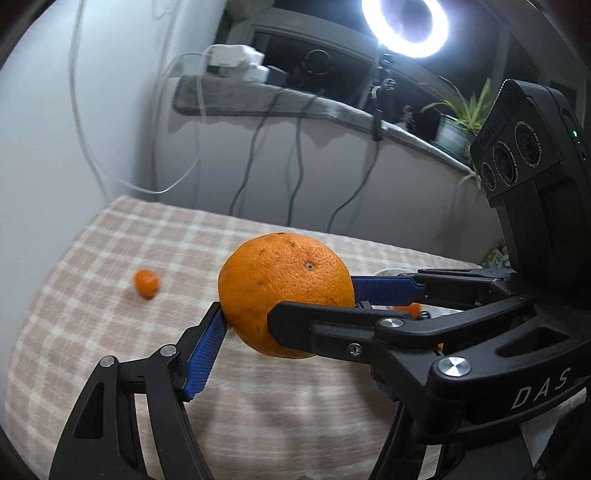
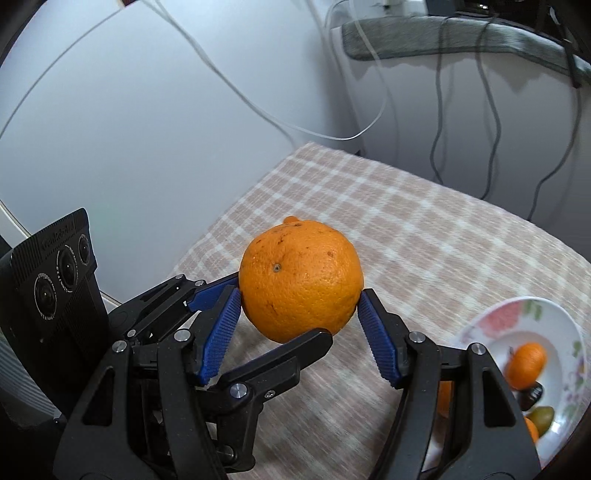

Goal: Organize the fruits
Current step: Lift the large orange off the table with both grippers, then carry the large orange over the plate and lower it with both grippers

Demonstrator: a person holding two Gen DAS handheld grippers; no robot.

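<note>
A large orange (image 1: 284,291) (image 2: 300,280) is held in the air above the checked tablecloth (image 1: 110,314) by both grippers at once. In the right wrist view, my right gripper (image 2: 300,302) has its blue pads on the orange's left and right sides. My left gripper (image 2: 273,314) comes in from the left, with one pad behind the orange and one black finger under it. In the left wrist view, my left gripper (image 1: 221,321) touches the orange's left side and my right gripper (image 1: 314,306) crosses in from the right. A small mandarin (image 1: 147,283) lies on the cloth at the left.
A flowered white plate (image 2: 495,321) at the right table edge holds a mandarin (image 2: 526,363), a dark fruit and a green fruit. Cables hang down the wall behind the table. A ring light (image 1: 404,22) and a potted plant (image 1: 458,125) stand on the sill.
</note>
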